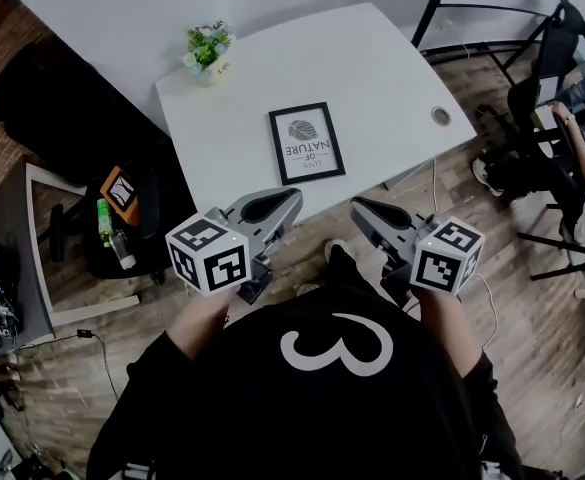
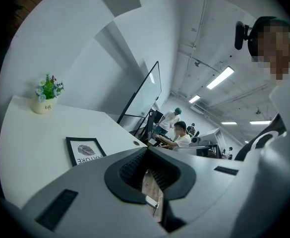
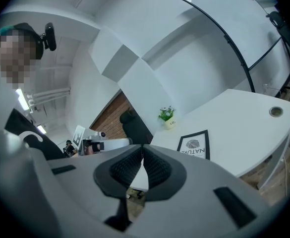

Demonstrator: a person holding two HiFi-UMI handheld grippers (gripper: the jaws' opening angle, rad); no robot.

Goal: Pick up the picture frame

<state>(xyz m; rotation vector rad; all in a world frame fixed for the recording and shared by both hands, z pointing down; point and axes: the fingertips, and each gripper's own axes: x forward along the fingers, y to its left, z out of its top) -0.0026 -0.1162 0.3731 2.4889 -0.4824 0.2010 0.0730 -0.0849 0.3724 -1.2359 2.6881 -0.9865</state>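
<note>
A black picture frame (image 1: 306, 143) with a fingerprint print lies flat on the white table (image 1: 392, 68), near its front edge. Both grippers hover short of that edge, over the floor and pointing toward the frame. The left gripper (image 1: 292, 198) is shut with nothing between its jaws, and so is the right gripper (image 1: 358, 206). In the left gripper view the frame (image 2: 85, 151) lies ahead and to the left of the shut left gripper (image 2: 147, 150). In the right gripper view the frame (image 3: 195, 144) lies ahead and to the right of the shut right gripper (image 3: 143, 147).
A small potted plant (image 1: 208, 48) stands at the table's far left corner. A cable hole (image 1: 441, 116) sits near the right edge. A black office chair (image 1: 122, 213) with bottles stands left of the table. People sit at desks on the right (image 1: 582, 138).
</note>
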